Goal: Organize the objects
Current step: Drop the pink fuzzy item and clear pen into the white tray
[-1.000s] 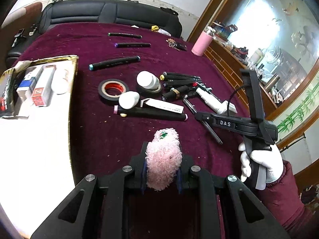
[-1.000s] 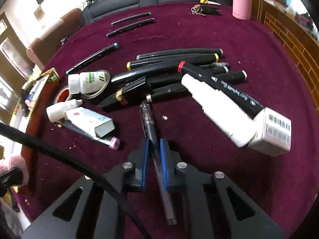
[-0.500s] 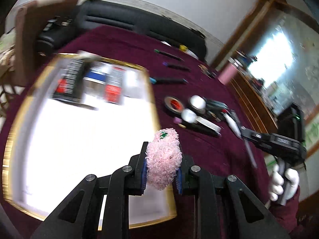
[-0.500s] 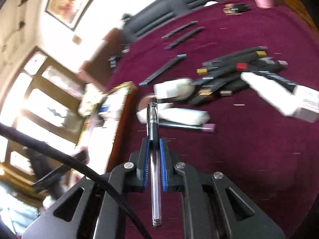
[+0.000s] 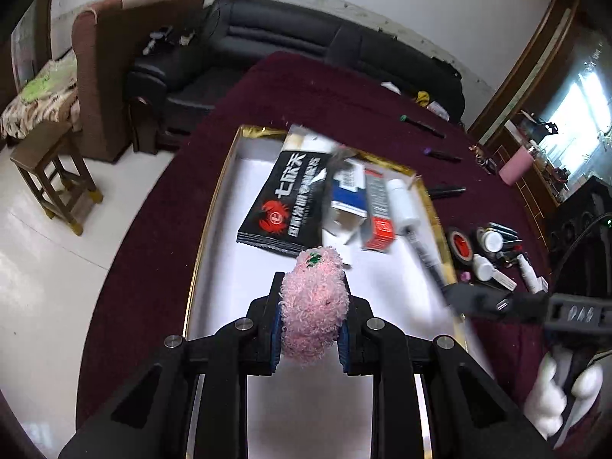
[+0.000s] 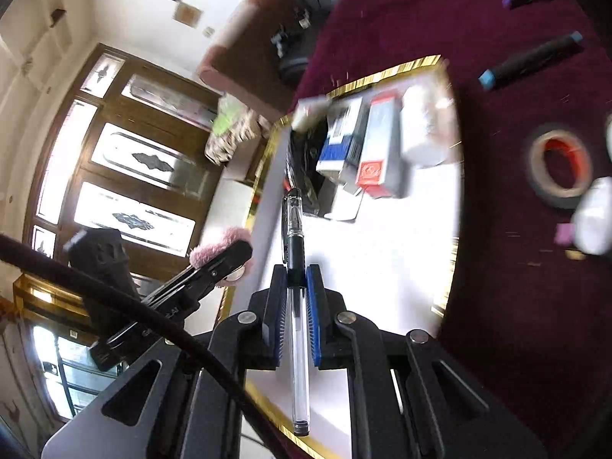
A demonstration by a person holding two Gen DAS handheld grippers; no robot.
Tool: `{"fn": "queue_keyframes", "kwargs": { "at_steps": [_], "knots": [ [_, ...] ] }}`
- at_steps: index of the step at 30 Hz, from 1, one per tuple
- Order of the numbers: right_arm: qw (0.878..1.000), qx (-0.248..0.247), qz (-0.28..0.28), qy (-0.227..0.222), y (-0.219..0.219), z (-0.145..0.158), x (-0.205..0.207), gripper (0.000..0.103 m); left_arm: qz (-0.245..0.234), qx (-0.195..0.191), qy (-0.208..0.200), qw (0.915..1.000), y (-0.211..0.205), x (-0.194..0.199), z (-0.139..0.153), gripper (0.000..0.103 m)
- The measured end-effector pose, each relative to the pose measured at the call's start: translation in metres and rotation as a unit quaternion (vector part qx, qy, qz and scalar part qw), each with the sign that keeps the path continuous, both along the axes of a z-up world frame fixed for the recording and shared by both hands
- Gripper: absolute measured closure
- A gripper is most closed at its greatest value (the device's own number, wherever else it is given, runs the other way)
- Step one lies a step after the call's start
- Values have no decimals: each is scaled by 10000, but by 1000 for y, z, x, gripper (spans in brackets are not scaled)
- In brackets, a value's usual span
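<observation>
From the left wrist camera, the left gripper (image 5: 310, 319) is clamping a fluffy pink ball (image 5: 313, 308) between its blue pads, and the ball is bulging out above and below them. Gripper and ball are hanging over the white tray (image 5: 244, 267) with the gold rim. At the far end of the tray a black packet (image 5: 285, 202), a blue-and-white box (image 5: 346, 195), a grey-and-red box (image 5: 378, 206) and a white bottle (image 5: 401, 202) are lying side by side, all somewhat smeared by motion blur. The right gripper (image 5: 455, 296) is reaching in over the tray's right rim, blurred, with a dark pen (image 5: 426, 258) sticking out of it; its jaws cannot be read here. A white-gloved hand (image 5: 558, 401) is partly cut off at the edge. Beyond the right rim, a tape roll (image 5: 461, 246) and small bottles are lying on the maroon cloth (image 5: 306, 91), too small to make out.

From the right wrist camera, the right gripper (image 6: 296, 298) is pinching a clear pen (image 6: 298, 306) with a black grip, jaws nearly together, above the tray (image 6: 382, 252). The boxes at the tray's far end are blurring together. The left gripper (image 6: 225, 258) is showing at the tray's left rim, with only an edge of the pink ball (image 6: 225, 243) visible behind its finger. Right of the tray, the tape roll (image 6: 560, 170) and a white shape cut by the frame are blurred.
</observation>
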State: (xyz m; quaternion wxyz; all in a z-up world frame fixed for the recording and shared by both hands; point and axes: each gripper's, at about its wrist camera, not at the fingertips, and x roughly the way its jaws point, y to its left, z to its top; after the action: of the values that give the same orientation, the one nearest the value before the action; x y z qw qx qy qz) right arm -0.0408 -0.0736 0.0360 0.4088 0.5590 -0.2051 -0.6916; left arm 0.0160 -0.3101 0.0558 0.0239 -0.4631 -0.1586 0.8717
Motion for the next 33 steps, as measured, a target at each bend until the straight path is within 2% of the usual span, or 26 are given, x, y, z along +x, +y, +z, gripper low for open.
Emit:
{"fn": "queue_keyframes", "kwargs": {
  "at_steps": [4,10,18,20,26,27,30,31,33],
  "knots": [
    [9995,244,-73,-199,-32,-25,-3,94,0,-103,-312,9995,-9,-18,-23,84],
    [9986,423,-100,-286,-47,-39,-6,94,51,-47,-459,9989,-21,-25,-34,84],
    [9983,505,80,-294,-62,-45,-3,92,85,73,-403,9991,-25,-23,-33,81],
    [9982,529,123,-264,-61,-45,-1,76,136,114,-403,9990,-27,-20,-32,81],
    [9990,418,108,-62,-40,-30,4,74,208,128,-370,9990,-30,-11,-20,79],
    [9991,401,96,29,-34,-26,7,74,221,122,-348,9991,-29,-9,-17,74],
    [9985,426,22,329,-15,-13,17,69,258,37,-269,9993,-28,-6,-11,48],
    [9982,432,5,411,-7,-10,21,69,246,95,-257,9993,-28,-7,-11,44],
    [9979,426,-45,493,-1,-7,26,69,298,164,-320,9989,-26,-9,-12,43]
  ]
}}
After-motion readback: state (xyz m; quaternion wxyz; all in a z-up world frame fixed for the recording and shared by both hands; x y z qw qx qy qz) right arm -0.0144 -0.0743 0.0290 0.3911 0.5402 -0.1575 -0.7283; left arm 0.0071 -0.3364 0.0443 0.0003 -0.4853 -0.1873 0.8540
